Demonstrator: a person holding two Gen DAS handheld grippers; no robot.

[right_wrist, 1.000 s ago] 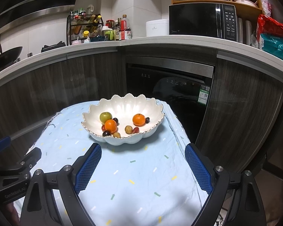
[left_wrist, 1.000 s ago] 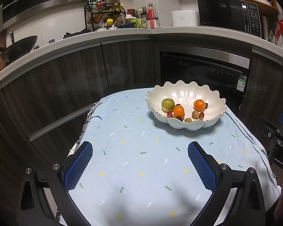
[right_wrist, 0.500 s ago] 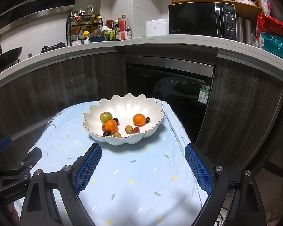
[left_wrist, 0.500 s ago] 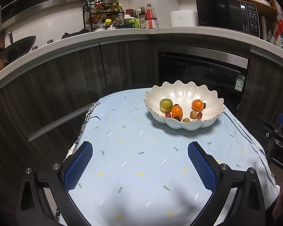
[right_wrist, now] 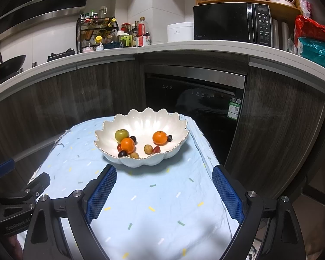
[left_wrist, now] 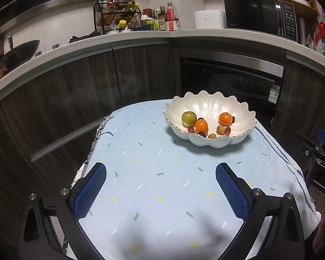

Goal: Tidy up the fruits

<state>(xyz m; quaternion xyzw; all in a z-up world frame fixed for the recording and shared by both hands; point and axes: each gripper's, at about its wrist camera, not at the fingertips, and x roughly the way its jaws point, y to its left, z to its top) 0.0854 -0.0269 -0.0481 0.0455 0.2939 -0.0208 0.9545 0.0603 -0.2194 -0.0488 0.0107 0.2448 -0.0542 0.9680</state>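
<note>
- Cloth [left_wrist: 162,184], pale blue with small coloured dashes, covers a small table in front of dark kitchen cabinets; it gives a soft, plain surface to work on.
- Left gripper [left_wrist: 160,186] hovers low over the near part of the cloth, its blue pads spread wide with nothing between them, well short of the bowl.
- White scalloped bowl [right_wrist: 175,151] sits toward the far edge of the cloth, and all the fruit in sight is gathered inside it.
- In the bowl, left to right: a green apple [right_wrist: 122,135], an orange [right_wrist: 127,145] touching it, small dark and red grape-like fruits around them, then a second orange [right_wrist: 160,138] apart on the right.
- Right gripper [right_wrist: 163,189] is held just before the bowl, fingers also wide apart and empty.
- No fruit lies on the cloth, which suits a finished tidy or fruit waiting to be sorted out.
</note>
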